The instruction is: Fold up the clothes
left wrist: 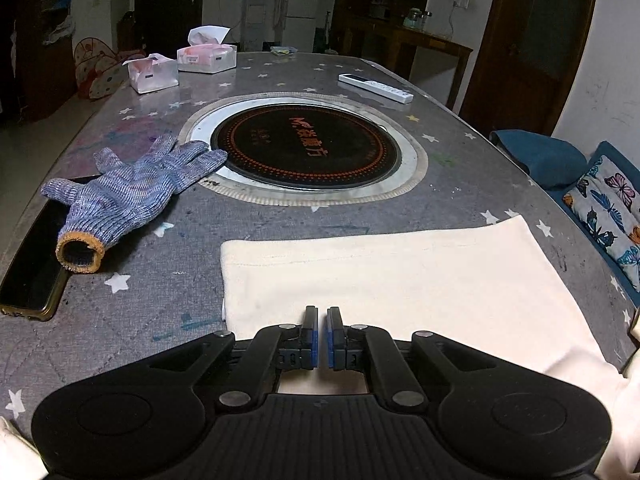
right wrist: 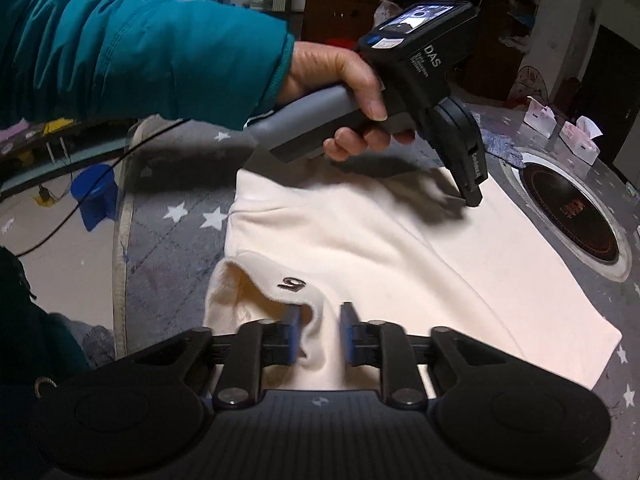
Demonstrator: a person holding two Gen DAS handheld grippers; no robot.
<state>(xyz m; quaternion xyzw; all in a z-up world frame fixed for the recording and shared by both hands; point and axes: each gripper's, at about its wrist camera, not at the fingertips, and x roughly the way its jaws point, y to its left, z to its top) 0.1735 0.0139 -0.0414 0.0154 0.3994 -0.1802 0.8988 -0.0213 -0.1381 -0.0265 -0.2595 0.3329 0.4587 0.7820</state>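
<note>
A cream garment [left wrist: 400, 276] lies flat on the grey star-print table [left wrist: 160, 300]. In the right wrist view the garment [right wrist: 380, 240] carries a small black embroidered mark [right wrist: 292, 283] on a turned-up fold at its near edge. My right gripper [right wrist: 320, 332] straddles that fold just below the mark. The cloth is bunched between its narrowly parted pads, which press on it. My left gripper [left wrist: 322, 334] is shut, its tips resting on the garment's near left part. From the right wrist view, that left gripper [right wrist: 472, 198] touches the cloth's far edge, held by a hand [right wrist: 344, 80] in a teal sleeve.
A blue knit glove [left wrist: 132, 196] and a dark phone [left wrist: 36, 264] lie left of the garment. The round black hob [left wrist: 304, 146] sits mid-table. Behind it are a white remote [left wrist: 376, 88] and two tissue boxes [left wrist: 206, 54]. A butterfly cushion [left wrist: 612, 216] lies past the right edge.
</note>
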